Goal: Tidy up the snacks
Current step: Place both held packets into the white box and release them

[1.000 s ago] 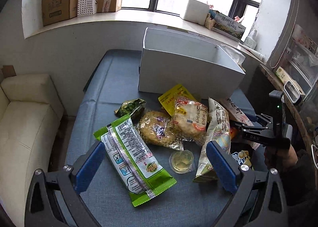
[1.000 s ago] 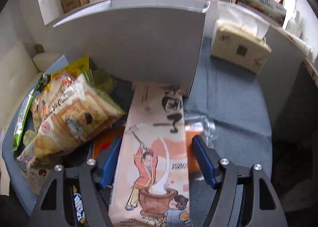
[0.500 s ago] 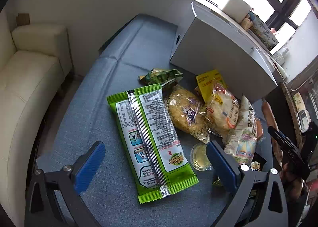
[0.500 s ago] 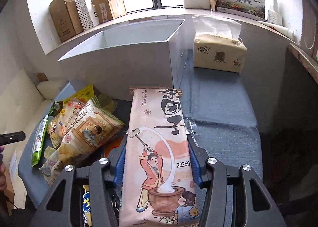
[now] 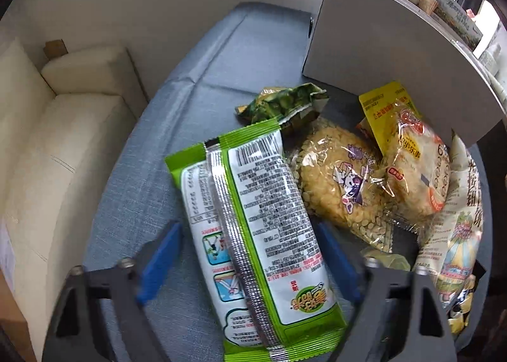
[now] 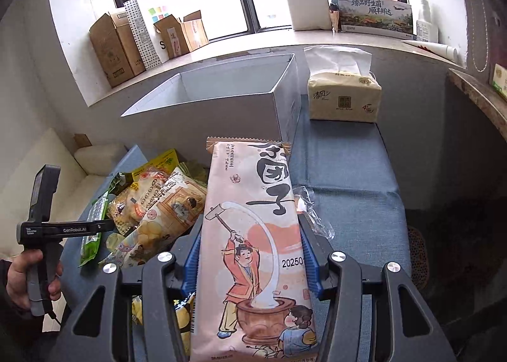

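My right gripper (image 6: 250, 263) is shut on a long pink snack packet (image 6: 253, 235) and holds it lifted, in front of the open white box (image 6: 221, 102). My left gripper (image 5: 247, 263) is open, its blue pads on either side of a long green packet (image 5: 253, 235) lying on the blue cloth; whether they touch it I cannot tell. Beside it lie a clear bag of yellow crisps (image 5: 342, 184), a dark green bag (image 5: 285, 105), a yellow sachet (image 5: 383, 102), a rice-cracker pack (image 5: 415, 168) and a tall printed bag (image 5: 456, 222). The left gripper also shows in the right wrist view (image 6: 44, 229).
A tissue pack (image 6: 343, 99) stands right of the white box on the blue table (image 6: 348, 178). Cardboard boxes (image 6: 111, 48) and a printed carton (image 6: 374, 13) sit on the window sill. A cream sofa (image 5: 47, 146) lies left of the table.
My left gripper has dropped down and forward over the green packet, which now lies between its pads. My right gripper has closed on the pink packet and lifted it higher.
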A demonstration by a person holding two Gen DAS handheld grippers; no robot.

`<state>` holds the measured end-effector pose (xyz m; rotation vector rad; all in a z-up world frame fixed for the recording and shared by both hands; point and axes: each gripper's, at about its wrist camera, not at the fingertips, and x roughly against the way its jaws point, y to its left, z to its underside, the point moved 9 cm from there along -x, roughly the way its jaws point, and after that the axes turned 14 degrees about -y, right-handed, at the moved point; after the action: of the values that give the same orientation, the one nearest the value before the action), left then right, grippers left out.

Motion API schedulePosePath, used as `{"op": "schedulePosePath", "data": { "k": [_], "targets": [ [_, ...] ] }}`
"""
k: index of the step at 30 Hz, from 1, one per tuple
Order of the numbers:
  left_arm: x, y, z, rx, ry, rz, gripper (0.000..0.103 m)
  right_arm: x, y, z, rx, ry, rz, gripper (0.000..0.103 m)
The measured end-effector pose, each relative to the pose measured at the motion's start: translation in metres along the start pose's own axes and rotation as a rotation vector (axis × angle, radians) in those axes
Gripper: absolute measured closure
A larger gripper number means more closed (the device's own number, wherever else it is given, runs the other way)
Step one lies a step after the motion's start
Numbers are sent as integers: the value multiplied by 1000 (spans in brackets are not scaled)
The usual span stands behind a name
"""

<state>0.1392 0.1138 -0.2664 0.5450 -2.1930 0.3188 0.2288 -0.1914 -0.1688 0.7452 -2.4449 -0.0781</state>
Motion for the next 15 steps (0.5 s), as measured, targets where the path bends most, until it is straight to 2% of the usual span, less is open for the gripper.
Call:
{"op": "schedulePosePath", "data": {
  "k": [2, 6, 10, 15],
  "targets": [
    [5, -4, 0, 19, -1, 65, 31, 0, 2, 2, 2, 1, -5, 46],
    [14, 2, -4, 41, -33, 116, 32, 2, 7, 5, -1, -2, -14, 46],
    [43, -1, -18, -4, -143, 168, 32, 6, 14, -1, 11, -14, -30, 46],
    [87, -22, -65, -95, -269, 262, 32, 15, 22, -31, -15, -90, -47, 46]
  ]
}}
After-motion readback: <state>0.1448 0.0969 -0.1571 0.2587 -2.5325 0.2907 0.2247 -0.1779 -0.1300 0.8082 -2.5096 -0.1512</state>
